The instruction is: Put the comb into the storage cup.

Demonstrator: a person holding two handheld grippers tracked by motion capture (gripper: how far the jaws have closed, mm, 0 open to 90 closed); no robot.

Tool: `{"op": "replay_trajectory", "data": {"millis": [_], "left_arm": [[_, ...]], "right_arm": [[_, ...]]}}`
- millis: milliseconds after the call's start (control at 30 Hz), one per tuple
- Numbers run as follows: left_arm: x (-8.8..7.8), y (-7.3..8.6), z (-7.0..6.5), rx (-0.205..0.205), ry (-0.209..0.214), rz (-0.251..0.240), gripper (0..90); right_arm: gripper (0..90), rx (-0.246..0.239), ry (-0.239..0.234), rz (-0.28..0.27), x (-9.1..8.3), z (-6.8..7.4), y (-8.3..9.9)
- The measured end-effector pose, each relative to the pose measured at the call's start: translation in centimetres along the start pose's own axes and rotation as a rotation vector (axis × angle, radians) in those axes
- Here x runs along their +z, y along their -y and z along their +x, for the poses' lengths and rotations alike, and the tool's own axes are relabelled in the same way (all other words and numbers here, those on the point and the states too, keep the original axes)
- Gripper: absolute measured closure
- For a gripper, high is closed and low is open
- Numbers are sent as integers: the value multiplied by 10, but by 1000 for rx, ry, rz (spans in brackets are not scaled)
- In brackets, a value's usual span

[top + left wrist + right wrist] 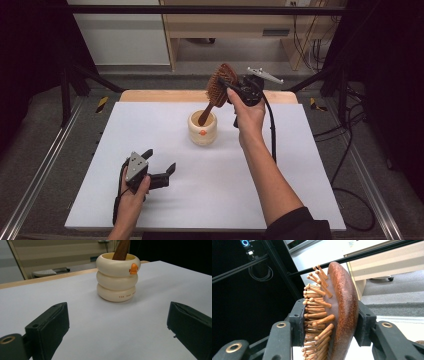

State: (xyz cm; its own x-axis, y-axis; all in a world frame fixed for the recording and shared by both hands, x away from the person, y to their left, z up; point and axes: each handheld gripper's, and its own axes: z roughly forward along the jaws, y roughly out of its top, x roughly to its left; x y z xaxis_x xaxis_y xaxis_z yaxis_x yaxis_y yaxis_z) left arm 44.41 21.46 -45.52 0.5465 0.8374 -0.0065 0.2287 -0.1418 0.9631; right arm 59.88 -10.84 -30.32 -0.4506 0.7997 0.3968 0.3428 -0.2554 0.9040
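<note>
Two black jaws of the right gripper clamp the head of a brown wooden paddle hairbrush, one on its bristles, one on its back. Its handle tip sits inside the cream ringed ceramic cup. Well in front of that cup, the left gripper rests spread wide, holding nothing.

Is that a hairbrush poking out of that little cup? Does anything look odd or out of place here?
Nothing is spilled or broken. The wooden hairbrush stands handle-down in the cream ringed cup, leaning askew, because the right gripper clamps its head. The left gripper rests open on the table.
</note>
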Motion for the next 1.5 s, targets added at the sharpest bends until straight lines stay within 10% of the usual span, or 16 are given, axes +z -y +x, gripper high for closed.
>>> {"op": "replay_trajectory", "data": {"millis": [1500], "left_arm": [[0, 0, 1, -6, 8, 1, 42]], "right_arm": [[526, 28, 3, 41, 21, -7, 34]]}}
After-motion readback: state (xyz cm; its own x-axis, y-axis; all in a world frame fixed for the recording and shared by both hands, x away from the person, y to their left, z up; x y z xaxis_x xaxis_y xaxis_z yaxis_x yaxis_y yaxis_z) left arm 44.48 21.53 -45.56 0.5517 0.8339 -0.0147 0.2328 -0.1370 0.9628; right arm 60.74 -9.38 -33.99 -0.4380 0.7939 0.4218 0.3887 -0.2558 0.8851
